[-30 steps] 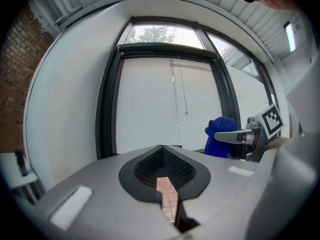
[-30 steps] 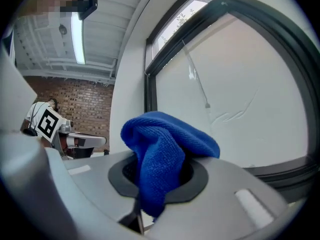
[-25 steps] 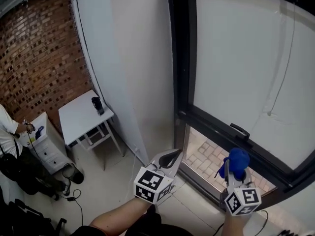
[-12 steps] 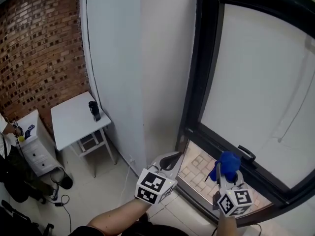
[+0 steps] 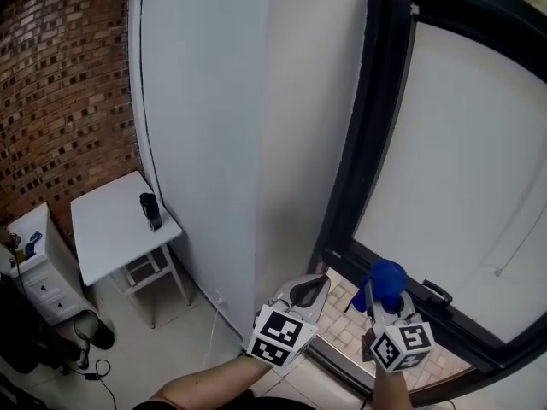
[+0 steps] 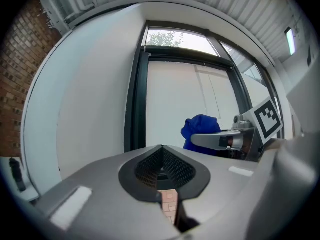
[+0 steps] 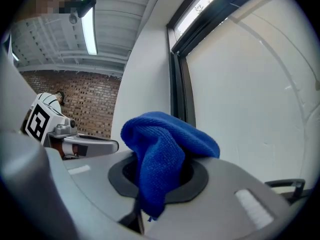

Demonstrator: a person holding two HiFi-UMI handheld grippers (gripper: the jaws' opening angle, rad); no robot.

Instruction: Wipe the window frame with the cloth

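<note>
Cloth [image 7: 170, 144] sits clamped in right gripper [image 7: 159, 176], plainest in its view.

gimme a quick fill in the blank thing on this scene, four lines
1. The right claw is shut on a cloth whose colour is ____.
2. The left claw holds nothing and its two sides are ____.
3. The wall behind the small white table is built of ____.
4. The window frame next to the pale wall panel is ____ in colour.

Missing words: blue; shut; brick; black
</note>
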